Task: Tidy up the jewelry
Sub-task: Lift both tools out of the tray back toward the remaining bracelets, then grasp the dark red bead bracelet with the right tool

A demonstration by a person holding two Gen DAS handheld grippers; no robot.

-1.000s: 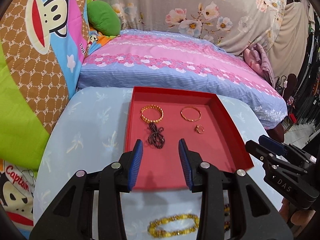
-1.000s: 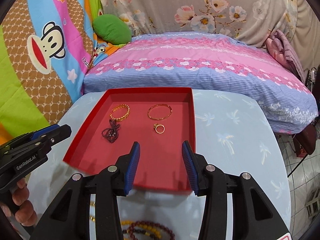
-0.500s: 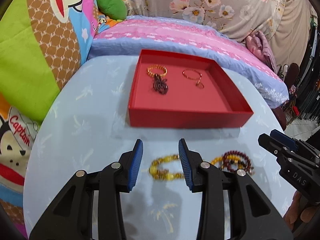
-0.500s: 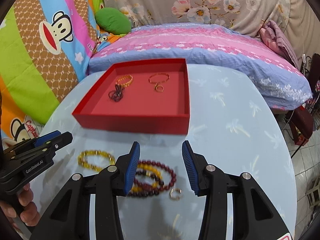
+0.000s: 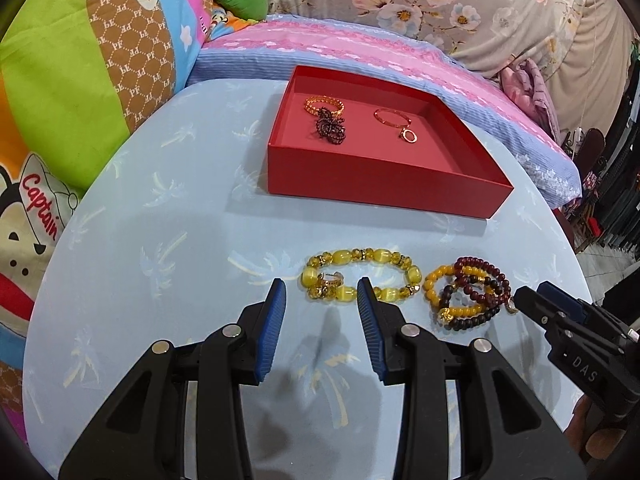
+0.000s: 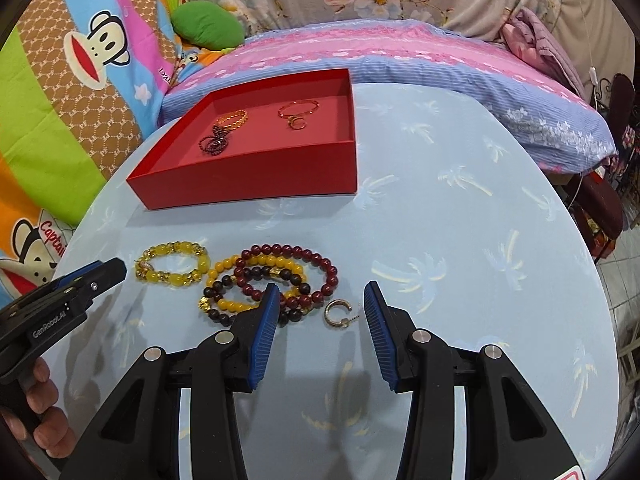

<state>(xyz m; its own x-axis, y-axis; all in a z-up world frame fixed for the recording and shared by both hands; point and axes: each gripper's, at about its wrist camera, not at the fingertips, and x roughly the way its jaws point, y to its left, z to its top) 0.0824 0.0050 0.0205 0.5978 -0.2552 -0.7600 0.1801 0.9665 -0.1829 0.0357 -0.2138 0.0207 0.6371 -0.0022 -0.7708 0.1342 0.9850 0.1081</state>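
Note:
A red tray (image 5: 384,178) (image 6: 248,188) at the back of the table holds a gold bead bracelet (image 5: 324,104), a dark bead strand (image 5: 330,130), a thin gold bangle (image 5: 390,117) and a ring (image 5: 409,136). On the cloth in front of it lie a yellow bead bracelet (image 5: 346,257) (image 6: 172,268), a pile of red, yellow and dark bead bracelets (image 5: 468,292) (image 6: 288,264) and a gold hoop earring (image 6: 338,313). My left gripper (image 5: 320,292) is open just short of the yellow bracelet. My right gripper (image 6: 322,296) is open with the hoop earring lying between its fingertips, untouched.
The round table wears a light blue palm-print cloth (image 6: 460,240). A pink and blue bed (image 6: 400,60) and bright cartoon cushions (image 5: 80,80) crowd its far and left edges. The right edge drops to a tiled floor (image 6: 624,280). A hand (image 6: 40,420) holds the left gripper's handle.
Both grippers drew back from over the red tray and sank toward the cloth. The loose bracelets and the earring now lie right at their fingertips. Jaw widths are unchanged.

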